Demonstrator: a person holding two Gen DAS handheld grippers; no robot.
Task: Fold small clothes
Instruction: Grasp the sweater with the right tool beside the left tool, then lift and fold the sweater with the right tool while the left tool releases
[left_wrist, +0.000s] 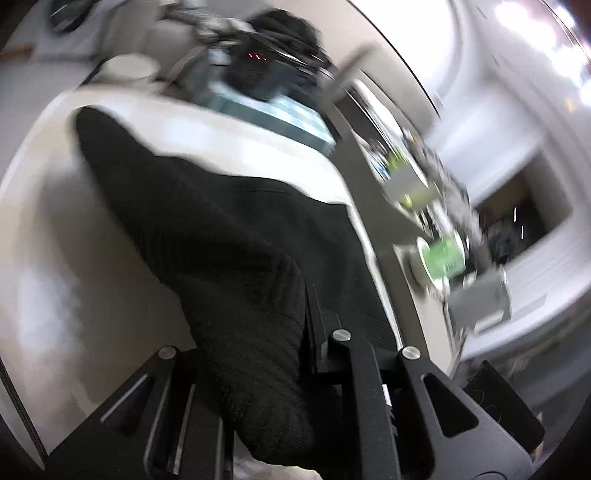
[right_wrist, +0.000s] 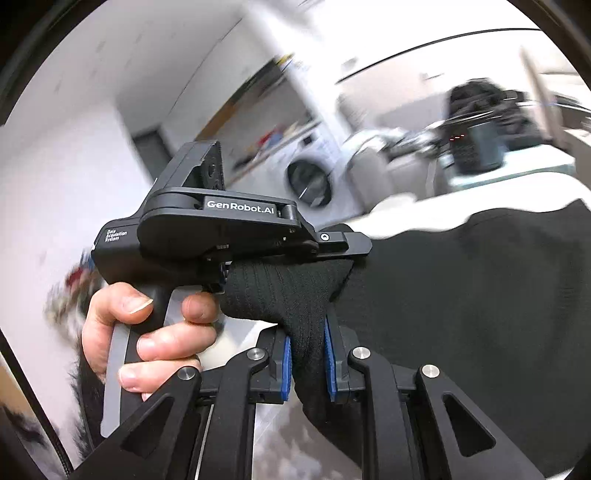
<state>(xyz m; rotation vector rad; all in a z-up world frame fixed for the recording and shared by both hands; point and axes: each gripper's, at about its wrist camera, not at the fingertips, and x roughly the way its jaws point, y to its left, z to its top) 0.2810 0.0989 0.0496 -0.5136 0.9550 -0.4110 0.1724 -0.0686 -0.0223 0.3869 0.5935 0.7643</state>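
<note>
A black ribbed knit garment (left_wrist: 221, 229) hangs lifted over the white table (left_wrist: 48, 240), stretched between both grippers. In the left wrist view its bunched edge runs down between the fingers of my left gripper (left_wrist: 258, 354), which is shut on it. The right wrist view shows my right gripper (right_wrist: 306, 354) with its blue pads (right_wrist: 286, 365) pressed on another fold of the same garment (right_wrist: 461, 295). Just beyond it a hand (right_wrist: 147, 332) holds the left gripper (right_wrist: 351, 258), a wad of the knit pinched under its jaws. Both grips are close together.
A white washing machine (right_wrist: 314, 177) stands at the back of the room. A dark box with red lights (left_wrist: 258, 62) sits at the table's far end. Green-and-white clutter (left_wrist: 441, 258) lies off the table's right side. The frames are blurred.
</note>
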